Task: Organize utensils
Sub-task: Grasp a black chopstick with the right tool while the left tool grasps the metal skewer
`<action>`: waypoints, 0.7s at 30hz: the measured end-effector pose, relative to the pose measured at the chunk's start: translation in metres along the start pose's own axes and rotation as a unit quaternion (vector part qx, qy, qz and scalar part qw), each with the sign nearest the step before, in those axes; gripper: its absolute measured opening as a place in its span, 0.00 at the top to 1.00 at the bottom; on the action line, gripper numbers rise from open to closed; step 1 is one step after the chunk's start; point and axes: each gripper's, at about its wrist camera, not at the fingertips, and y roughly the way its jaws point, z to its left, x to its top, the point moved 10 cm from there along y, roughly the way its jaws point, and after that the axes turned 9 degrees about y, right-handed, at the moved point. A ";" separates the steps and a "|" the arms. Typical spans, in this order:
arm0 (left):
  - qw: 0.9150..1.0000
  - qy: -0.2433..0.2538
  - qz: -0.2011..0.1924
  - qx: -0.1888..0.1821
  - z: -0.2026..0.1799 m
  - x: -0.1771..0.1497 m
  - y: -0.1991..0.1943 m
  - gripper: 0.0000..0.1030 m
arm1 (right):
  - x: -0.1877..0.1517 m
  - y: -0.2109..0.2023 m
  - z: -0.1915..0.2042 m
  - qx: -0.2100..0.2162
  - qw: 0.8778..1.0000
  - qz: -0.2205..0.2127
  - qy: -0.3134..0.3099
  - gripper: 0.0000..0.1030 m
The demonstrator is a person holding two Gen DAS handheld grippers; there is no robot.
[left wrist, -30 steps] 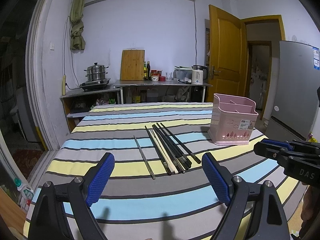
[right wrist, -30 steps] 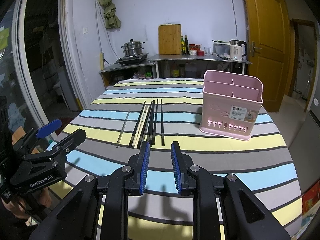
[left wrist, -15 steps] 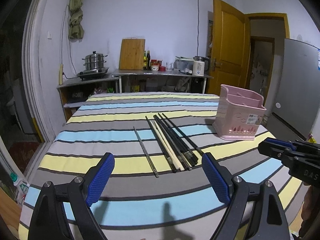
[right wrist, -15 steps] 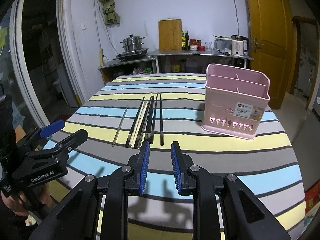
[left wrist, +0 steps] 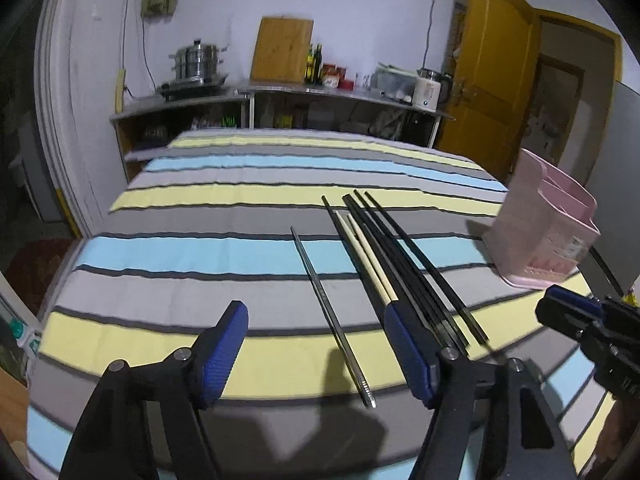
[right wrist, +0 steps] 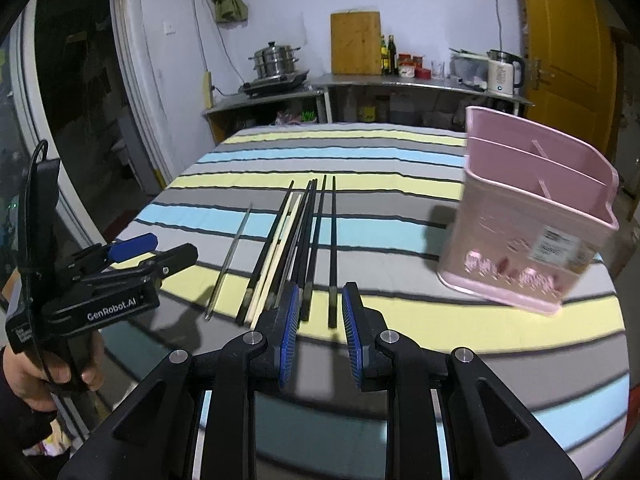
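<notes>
Several chopsticks lie side by side on the striped tablecloth: a metal one (left wrist: 332,312) apart on the left, a cream pair (left wrist: 370,260) and several black ones (left wrist: 404,256). They also show in the right wrist view (right wrist: 304,240). A pink utensil holder (right wrist: 528,220) stands to their right, also in the left wrist view (left wrist: 548,232). My left gripper (left wrist: 316,356) is open, low over the near ends of the metal and cream chopsticks. My right gripper (right wrist: 320,332) is open by a narrow gap, empty, just before the near ends of the black chopsticks.
The striped table (left wrist: 224,248) reaches to a counter (right wrist: 400,80) at the back with a steamer pot (right wrist: 276,60), cutting board (right wrist: 355,44), bottles and kettle (right wrist: 500,72). A yellow door (left wrist: 496,80) stands at the right. The table's front edge lies just under both grippers.
Both grippers have moved forward and down toward the chopsticks. The right gripper's gap has widened a little. The chopsticks and holder have not moved.
</notes>
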 end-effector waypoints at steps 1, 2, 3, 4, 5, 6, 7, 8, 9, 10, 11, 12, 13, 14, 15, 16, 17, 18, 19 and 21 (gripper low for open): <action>1.000 -0.005 0.008 -0.004 0.003 0.002 0.008 0.33 | 0.004 0.007 0.001 0.001 1.000 0.003 -0.004 0.78; 1.000 -0.010 0.016 -0.005 0.005 0.004 0.016 0.36 | 0.008 0.014 0.002 -0.001 1.000 0.004 -0.007 0.78; 1.000 -0.014 0.023 -0.008 0.007 0.005 0.022 0.38 | 0.011 0.022 0.001 -0.004 1.000 0.007 -0.008 0.78; 0.999 -0.017 0.032 -0.013 0.009 0.006 0.031 0.41 | 0.015 0.031 0.001 -0.005 1.000 0.014 -0.008 0.78; 0.999 -0.019 0.037 -0.015 0.010 0.006 0.037 0.43 | 0.018 0.038 0.001 -0.004 1.000 0.018 -0.007 0.78; 0.999 -0.021 0.044 -0.014 0.012 0.007 0.043 0.45 | 0.022 0.046 0.001 -0.003 1.000 0.024 -0.006 0.78; 0.998 -0.022 0.051 -0.015 0.013 0.007 0.050 0.49 | 0.025 0.055 0.000 -0.004 1.000 0.030 -0.007 0.78; 0.998 -0.023 0.058 -0.018 0.014 0.006 0.055 0.53 | 0.028 0.061 -0.001 -0.005 0.999 0.034 -0.007 0.78; 0.998 -0.024 0.064 -0.018 0.014 0.006 0.060 0.54 | 0.030 0.067 -0.002 -0.005 0.999 0.037 -0.007 0.78; 0.997 -0.026 0.070 -0.019 0.015 0.005 0.065 0.59 | 0.033 0.075 -0.003 -0.006 0.999 0.042 -0.008 0.78; 0.996 -0.029 0.075 -0.024 0.015 0.004 0.070 0.64 | 0.035 0.082 -0.004 -0.009 0.999 0.047 -0.008 0.78; 0.996 -0.031 0.078 -0.027 0.015 0.003 0.073 0.64 | 0.036 0.089 -0.005 -0.011 0.998 0.054 -0.008 0.78; 0.996 -0.031 0.080 -0.026 0.015 0.003 0.076 0.65 | 0.037 0.095 -0.007 -0.014 0.998 0.060 -0.007 0.78; 0.996 -0.028 0.076 -0.024 0.016 0.004 0.078 0.66 | 0.038 0.101 -0.008 -0.015 0.998 0.066 -0.006 0.78; 0.997 -0.026 0.076 -0.023 0.015 0.005 0.080 0.66 | 0.038 0.107 -0.008 -0.016 0.997 0.071 -0.006 0.78; 0.997 -0.026 0.075 -0.023 0.015 0.006 0.082 0.67 | 0.038 0.112 -0.009 -0.018 0.997 0.077 -0.005 0.78; 0.996 -0.025 0.077 -0.023 0.015 0.008 0.083 0.67 | 0.038 0.116 -0.010 -0.018 0.997 0.080 -0.005 0.78; 0.997 -0.024 0.077 -0.021 0.015 0.009 0.085 0.68 | 0.039 0.120 -0.010 -0.019 0.996 0.083 -0.006 0.78; 0.996 -0.021 0.079 -0.018 0.015 0.010 0.087 0.70 | 0.040 0.124 -0.010 -0.021 0.996 0.086 -0.006 0.78; 0.996 -0.018 0.082 -0.012 0.015 0.012 0.089 0.73 | 0.041 0.132 -0.011 -0.022 0.995 0.092 -0.007 0.78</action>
